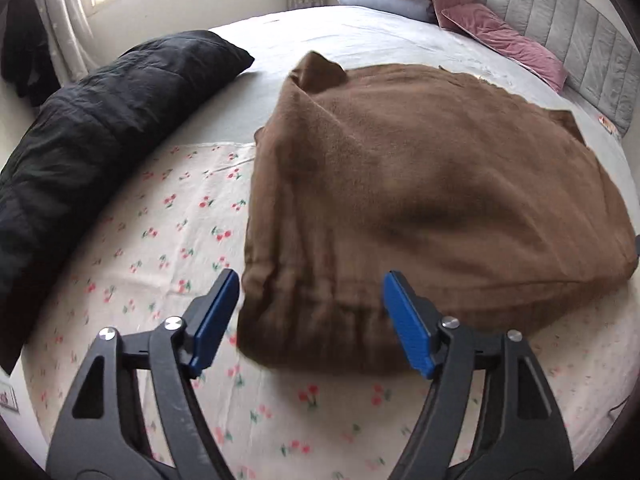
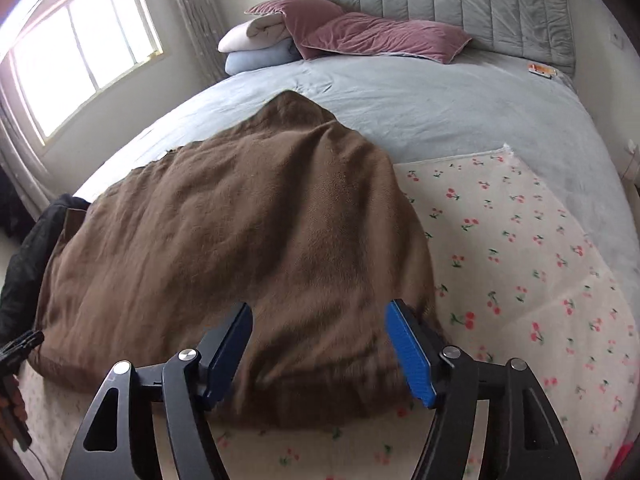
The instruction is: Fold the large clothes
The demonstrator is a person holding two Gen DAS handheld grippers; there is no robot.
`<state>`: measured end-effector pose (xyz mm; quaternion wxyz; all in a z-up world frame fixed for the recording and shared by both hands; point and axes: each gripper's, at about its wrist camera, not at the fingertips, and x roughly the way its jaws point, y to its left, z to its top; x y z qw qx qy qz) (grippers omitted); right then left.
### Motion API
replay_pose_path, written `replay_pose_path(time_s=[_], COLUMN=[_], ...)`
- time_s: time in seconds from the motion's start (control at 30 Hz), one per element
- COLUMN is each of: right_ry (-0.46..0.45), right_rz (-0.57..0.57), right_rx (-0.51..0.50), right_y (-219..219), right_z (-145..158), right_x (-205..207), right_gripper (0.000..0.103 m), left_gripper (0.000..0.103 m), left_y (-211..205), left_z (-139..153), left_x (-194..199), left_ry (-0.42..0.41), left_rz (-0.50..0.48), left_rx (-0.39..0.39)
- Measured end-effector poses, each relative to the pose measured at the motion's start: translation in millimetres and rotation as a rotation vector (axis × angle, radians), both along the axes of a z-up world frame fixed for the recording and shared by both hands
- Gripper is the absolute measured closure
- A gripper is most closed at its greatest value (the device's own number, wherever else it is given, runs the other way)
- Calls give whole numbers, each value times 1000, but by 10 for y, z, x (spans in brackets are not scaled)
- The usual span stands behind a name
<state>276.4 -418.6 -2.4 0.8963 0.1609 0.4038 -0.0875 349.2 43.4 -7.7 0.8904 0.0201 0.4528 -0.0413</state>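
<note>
- The brown garment point(image 1: 420, 200) lies folded over in a soft heap, partly on the cherry-print cloth point(image 1: 160, 240) and partly on the grey sheet point(image 2: 440, 112).
- The left gripper point(image 1: 310, 312) hangs over the brown garment's near edge, jaws wide apart, holding nothing.
- The right gripper point(image 2: 320, 344) also hangs over that near edge, jaws wide apart, holding nothing.
- A black padded jacket point(image 1: 80, 140) lies left of the brown garment.
- Pink pillows point(image 2: 360, 32) sit beyond it, by the headboard point(image 2: 460, 0).
- No writing can be read.
</note>
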Motion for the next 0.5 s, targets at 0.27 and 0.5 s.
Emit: replay_pose_path(time_s=[0.27, 0.5], right_ry=[-72, 33], right_rz=[48, 28], right_rx=[-183, -211], right_y=[1131, 1719], right_z=[912, 913], right_x=[-1077, -1698], right_gripper=[10, 8], left_gripper=[2, 2], left_y=[-231, -405], left_z=[623, 708], left_x=[-1348, -2178], left_ry=[-4, 12], left_rz=[14, 9], left_rx=[-26, 36])
